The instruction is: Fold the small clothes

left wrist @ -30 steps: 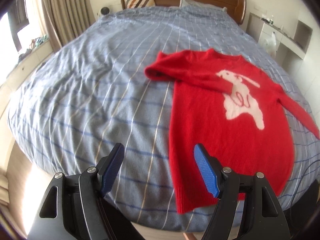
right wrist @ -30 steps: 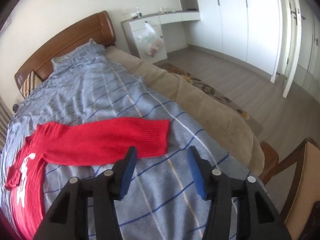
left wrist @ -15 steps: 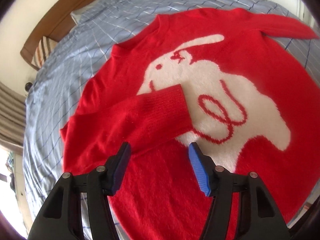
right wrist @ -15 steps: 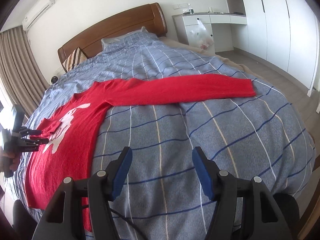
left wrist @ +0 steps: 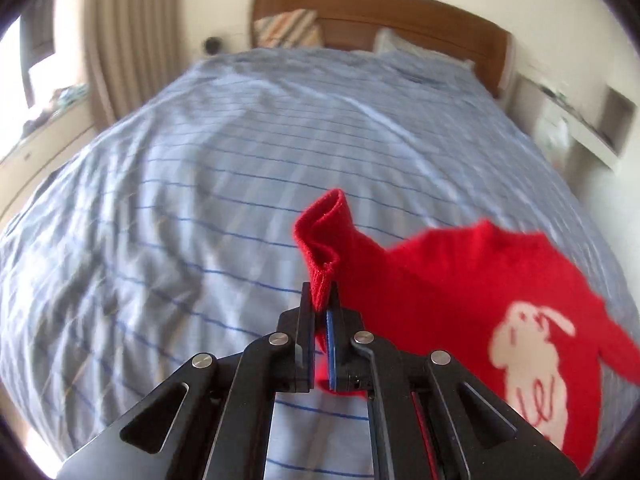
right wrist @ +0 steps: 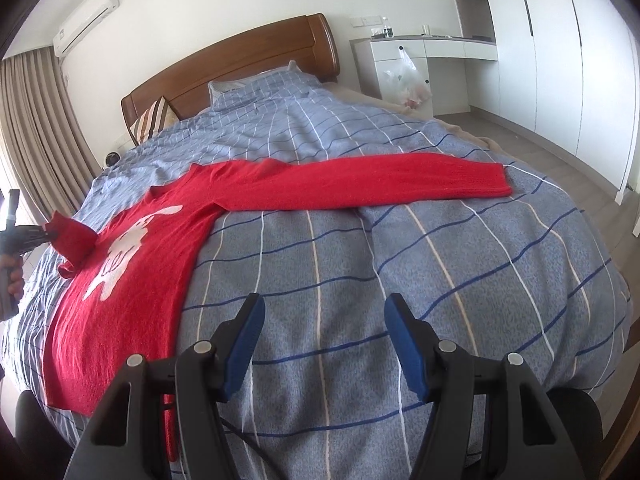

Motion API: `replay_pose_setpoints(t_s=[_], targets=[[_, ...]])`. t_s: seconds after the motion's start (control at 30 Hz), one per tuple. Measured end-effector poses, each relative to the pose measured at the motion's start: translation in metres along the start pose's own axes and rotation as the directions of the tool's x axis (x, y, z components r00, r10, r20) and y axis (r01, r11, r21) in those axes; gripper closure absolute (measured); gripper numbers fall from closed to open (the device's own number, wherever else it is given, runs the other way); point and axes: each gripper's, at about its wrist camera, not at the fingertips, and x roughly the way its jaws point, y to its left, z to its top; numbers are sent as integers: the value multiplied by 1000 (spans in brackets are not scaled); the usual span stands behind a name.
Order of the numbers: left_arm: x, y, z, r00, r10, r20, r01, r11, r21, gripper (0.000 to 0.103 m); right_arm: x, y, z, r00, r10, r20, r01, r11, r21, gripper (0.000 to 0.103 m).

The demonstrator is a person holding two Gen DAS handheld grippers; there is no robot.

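Our left gripper (left wrist: 320, 312) pinches the sweater (right wrist: 132, 264) cuff (left wrist: 322, 240) at frame centre; the sweater sprawls lower right on the bed (left wrist: 200, 184). Our right gripper (right wrist: 324, 344) gapes empty. A shallow pinch could let the knit slip.

The left gripper (left wrist: 320, 304) is pinching its jaws together on the sleeve cuff (left wrist: 322, 240), which is sticking up toward 12 o'clock from between the fingers. In the right wrist view it is sitting at 9 o'clock, with the person's hand (right wrist: 10, 276) wrapping its handle. The right gripper (right wrist: 324, 344) is hovering with jaws spread wide apart, its blue pads (right wrist: 404, 344) gripping nothing.
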Motion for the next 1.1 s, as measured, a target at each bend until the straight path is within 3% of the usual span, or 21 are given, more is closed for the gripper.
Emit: replay_pose_setpoints(t_s=[0.1, 0.17, 0.3, 0.43, 0.6, 0.77, 0.97, 1.1], targets=[[6, 76, -4, 985, 174, -23, -175, 970, -167, 100, 5, 5, -1, 1000, 8, -7, -8, 1000, -9, 41], [9, 110, -16, 957, 287, -52, -291, 932, -214, 100, 8, 8, -2, 1000, 12, -17, -12, 1000, -19, 41], [21, 143, -44, 920, 376, -109, -391, 883, -259, 100, 12, 13, -4, 1000, 9, -29, -10, 999, -42, 41], [35, 163, -65, 916, 364, -169, -400, 858, -323, 100, 16, 14, -6, 999, -1, -41, -1, 999, -47, 41], [45, 169, -82, 914, 350, -204, -401, 854, -330, 100, 17, 14, -7, 999, -18, -41, 16, 998, -53, 41], [46, 177, -86, 927, 309, -211, -369, 846, -385, 100, 15, 11, -8, 999, -25, -35, 24, 999, -43, 41], [48, 178, -88, 933, 294, -210, -354, 860, -368, 99, 16, 13, -9, 999, -24, -40, 22, 998, -51, 41], [42, 183, -89, 947, 263, -185, -316, 871, -377, 91, 17, 16, -10, 999, -26, -42, 23, 998, -63, 41]])
